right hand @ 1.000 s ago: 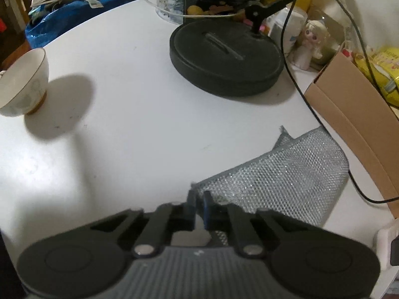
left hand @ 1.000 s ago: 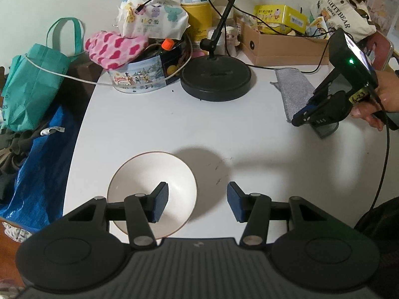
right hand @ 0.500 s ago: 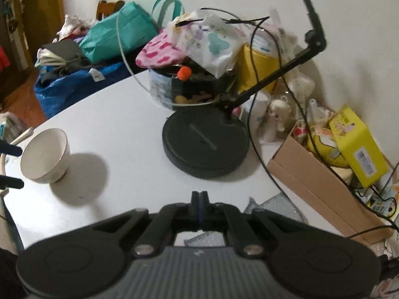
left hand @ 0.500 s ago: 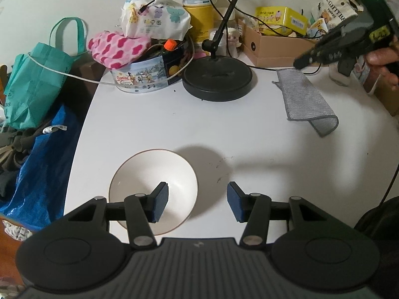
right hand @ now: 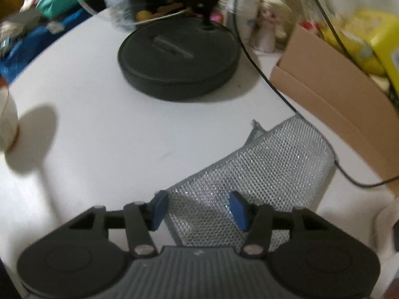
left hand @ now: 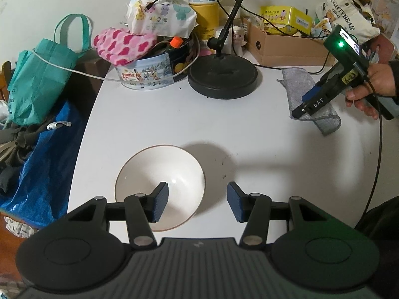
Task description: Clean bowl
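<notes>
Left wrist view: the bowl (left hand: 160,186) stands upright on the white table (left hand: 154,122) at about 7 o'clock from the black stand base (left hand: 222,79); it is round, white and glossy inside, with a thin brown rim and one small highlight near its bottom. The left gripper (left hand: 197,205) is spread wide and holds nothing; its left pad shows over the bowl's interior, its right pad outside the rim at 3 o'clock, and contact cannot be judged. Right wrist view (blurred): the right gripper (right hand: 198,210) is likewise wide open and empty, its blue pads to either side of the near end of the grey mesh cloth (right hand: 259,172), which lies flat at 5 o'clock from the stand base, beside a cardboard box (right hand: 336,87). The bowl's side appears at the left edge.
</notes>
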Action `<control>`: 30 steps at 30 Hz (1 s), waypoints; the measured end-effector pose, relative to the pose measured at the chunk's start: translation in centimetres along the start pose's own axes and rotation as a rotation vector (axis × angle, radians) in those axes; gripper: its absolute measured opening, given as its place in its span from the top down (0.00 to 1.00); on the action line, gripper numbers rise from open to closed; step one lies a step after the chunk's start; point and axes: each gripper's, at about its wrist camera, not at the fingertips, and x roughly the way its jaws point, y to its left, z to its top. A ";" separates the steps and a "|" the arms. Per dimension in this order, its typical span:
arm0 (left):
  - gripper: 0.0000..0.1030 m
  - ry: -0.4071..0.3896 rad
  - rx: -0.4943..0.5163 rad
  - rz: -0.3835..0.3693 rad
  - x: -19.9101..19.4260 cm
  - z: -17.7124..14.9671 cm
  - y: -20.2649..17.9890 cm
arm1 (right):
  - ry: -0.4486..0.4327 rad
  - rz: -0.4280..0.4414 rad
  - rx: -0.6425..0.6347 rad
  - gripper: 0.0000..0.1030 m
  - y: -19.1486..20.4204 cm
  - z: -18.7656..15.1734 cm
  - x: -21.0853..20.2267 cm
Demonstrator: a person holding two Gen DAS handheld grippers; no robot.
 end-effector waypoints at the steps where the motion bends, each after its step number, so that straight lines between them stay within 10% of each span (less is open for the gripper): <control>1: 0.51 0.000 0.003 0.000 0.1 0.1 -0.1 | 0.000 0.002 -0.010 0.52 0.1 0.0 0.0; 3: 0.51 -0.001 0.005 -0.001 0.1 0.2 -0.1 | -0.004 -0.007 -0.027 0.85 0.3 0.0 -0.3; 5: 0.51 -0.002 0.007 -0.002 0.1 0.3 -0.1 | 0.003 -0.012 -0.027 0.93 0.3 0.0 -0.4; 22: 0.51 -0.003 0.026 -0.014 0.5 0.4 -0.3 | -0.292 -0.095 0.024 0.94 -2.7 3.5 -15.6; 30: 0.51 0.002 0.014 -0.006 0.2 -0.1 -0.2 | -0.185 0.228 -0.260 0.92 9.0 5.6 -12.0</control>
